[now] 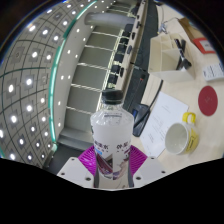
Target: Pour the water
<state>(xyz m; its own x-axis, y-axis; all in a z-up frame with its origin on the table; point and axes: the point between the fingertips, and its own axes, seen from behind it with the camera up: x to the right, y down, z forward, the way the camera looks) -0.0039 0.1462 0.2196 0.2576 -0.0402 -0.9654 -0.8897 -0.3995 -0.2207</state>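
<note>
One water bottle [111, 135] seemingly clamped between the jaws, yellow mug [179, 137] beside.

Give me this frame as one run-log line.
phase: bottle lifted | gripper: shut on water bottle, cap on | target: yellow mug on table, right of bottle | pour: not started

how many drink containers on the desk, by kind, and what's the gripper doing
clear plastic water bottle with white cap: 1, held between the gripper fingers
yellow ceramic mug: 1, on the white desk beside the bottle
total: 2
</note>
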